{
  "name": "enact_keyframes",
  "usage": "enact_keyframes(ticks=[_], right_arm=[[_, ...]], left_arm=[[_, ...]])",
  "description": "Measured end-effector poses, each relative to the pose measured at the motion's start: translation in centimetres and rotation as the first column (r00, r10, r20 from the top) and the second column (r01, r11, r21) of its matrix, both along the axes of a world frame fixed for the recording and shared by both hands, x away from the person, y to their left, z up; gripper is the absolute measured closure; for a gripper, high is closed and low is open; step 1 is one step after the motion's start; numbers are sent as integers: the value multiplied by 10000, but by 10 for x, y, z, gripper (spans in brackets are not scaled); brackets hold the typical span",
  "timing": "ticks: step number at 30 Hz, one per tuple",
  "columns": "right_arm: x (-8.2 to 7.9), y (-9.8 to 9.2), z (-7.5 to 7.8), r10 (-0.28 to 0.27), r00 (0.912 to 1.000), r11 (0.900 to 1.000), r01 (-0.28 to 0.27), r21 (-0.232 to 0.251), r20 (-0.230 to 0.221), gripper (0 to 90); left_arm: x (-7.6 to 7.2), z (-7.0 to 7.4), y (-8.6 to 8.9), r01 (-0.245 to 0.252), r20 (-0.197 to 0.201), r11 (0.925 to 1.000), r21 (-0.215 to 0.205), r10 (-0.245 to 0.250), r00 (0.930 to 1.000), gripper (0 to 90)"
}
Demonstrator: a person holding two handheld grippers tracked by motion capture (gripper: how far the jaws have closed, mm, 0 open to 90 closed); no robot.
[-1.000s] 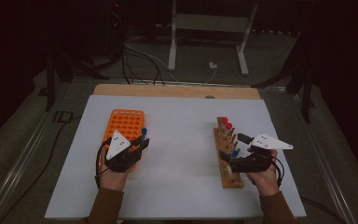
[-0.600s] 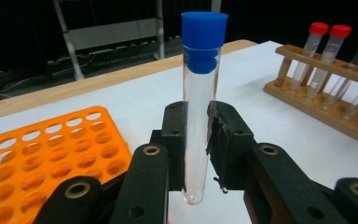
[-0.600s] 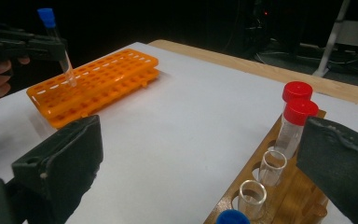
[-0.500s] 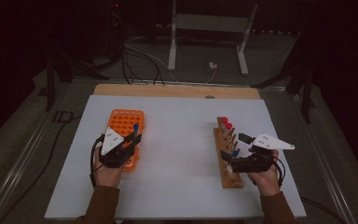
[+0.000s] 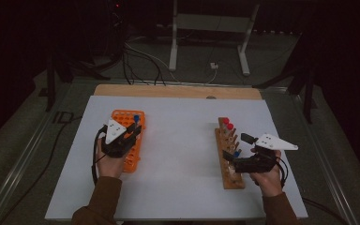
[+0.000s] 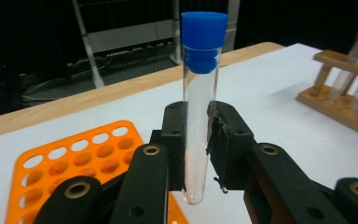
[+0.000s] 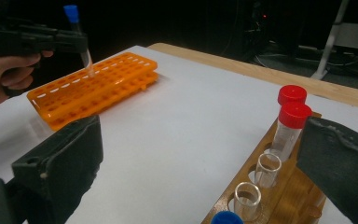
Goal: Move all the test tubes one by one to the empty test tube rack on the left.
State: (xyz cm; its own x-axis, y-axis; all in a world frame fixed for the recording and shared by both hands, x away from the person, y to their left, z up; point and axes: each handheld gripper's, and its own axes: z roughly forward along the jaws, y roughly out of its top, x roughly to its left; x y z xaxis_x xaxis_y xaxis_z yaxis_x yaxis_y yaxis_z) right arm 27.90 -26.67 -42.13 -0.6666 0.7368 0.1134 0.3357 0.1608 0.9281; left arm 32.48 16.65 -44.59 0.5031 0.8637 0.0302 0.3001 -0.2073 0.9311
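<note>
My left gripper [image 6: 198,140] is shut on a clear test tube with a blue cap [image 6: 200,93] and holds it upright. In the high view, the left gripper [image 5: 132,130] and its tube [image 5: 136,119] hang over the orange rack [image 5: 123,116]. The tube's round bottom is just above the rack's holes [image 6: 74,158]. My right gripper [image 7: 200,163] stands open beside the wooden rack [image 7: 279,196], with nothing between its jaws. In the high view it [image 5: 234,147] is at that rack's near half.
The wooden rack [image 5: 229,177] holds two red-capped tubes [image 7: 292,116] at its far end, open tubes behind them and a blue cap [image 7: 226,218] nearest. A white mat [image 5: 183,154] covers the table, with a wooden edge at the back.
My left hand has shifted a little to the left and away over the orange rack, still gripping the tube. The right hand has stayed put.
</note>
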Motion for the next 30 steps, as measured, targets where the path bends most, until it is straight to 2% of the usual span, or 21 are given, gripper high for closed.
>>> enact_keyframes(ticks=[7,16,18,23,26,30], right_arm=[[0,1,0,76,10000,10000,-76,-13,18,8],[0,1,0,98,9999,10000,-98,8,60,9],[-1,1,0,88,9999,10000,-88,18,71,9],[-1,1,1,101,9999,9999,-101,-4,69,9],[-1,2,0,117,9999,9999,-116,-25,73,9],[-1,3,0,153,9999,9999,-152,-50,71,9]], left_arm=[[20,-8,4,-388,-276,9992,97,391,9989,763],[36,-23,4,-735,-1022,9967,339,766,9918,763],[37,-24,4,-825,-1225,9949,587,892,9885,763],[37,-27,5,-766,-1830,9934,858,912,9789,764],[37,-29,4,-739,-2230,9901,1197,994,9697,766],[37,-29,3,-638,-2462,9875,1442,983,9642,770]])
